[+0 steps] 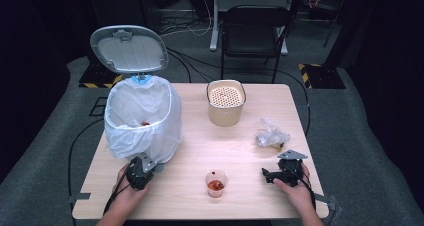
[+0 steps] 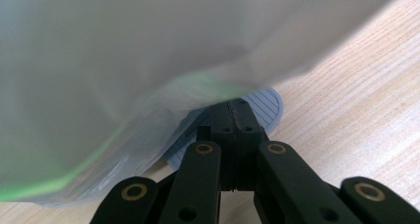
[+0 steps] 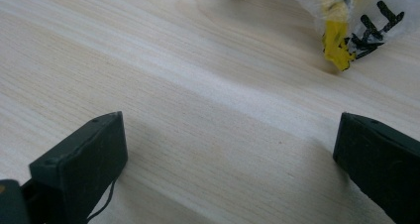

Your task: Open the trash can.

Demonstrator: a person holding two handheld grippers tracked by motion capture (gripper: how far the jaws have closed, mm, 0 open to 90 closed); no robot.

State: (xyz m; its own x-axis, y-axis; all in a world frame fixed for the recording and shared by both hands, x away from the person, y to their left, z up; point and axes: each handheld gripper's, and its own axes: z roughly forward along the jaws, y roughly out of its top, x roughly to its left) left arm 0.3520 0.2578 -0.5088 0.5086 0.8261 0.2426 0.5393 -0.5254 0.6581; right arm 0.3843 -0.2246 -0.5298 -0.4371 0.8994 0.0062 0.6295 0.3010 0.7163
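While our left gripper (image 2: 236, 116) is pressing shut, we are facing the bin's crinkly translucent white liner (image 1: 145, 121) near the table's (image 1: 240, 196) left edge.

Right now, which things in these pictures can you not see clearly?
- White plastic bag lining the pedal bin: high view, its contents are too small beyond a red speck; its blurred plastic covers most of the left gripper view.
- Crumpled clear wrapper: right gripper view, cut off by the top edge.
- Small clear cup: its reddish contents are too small to identify.
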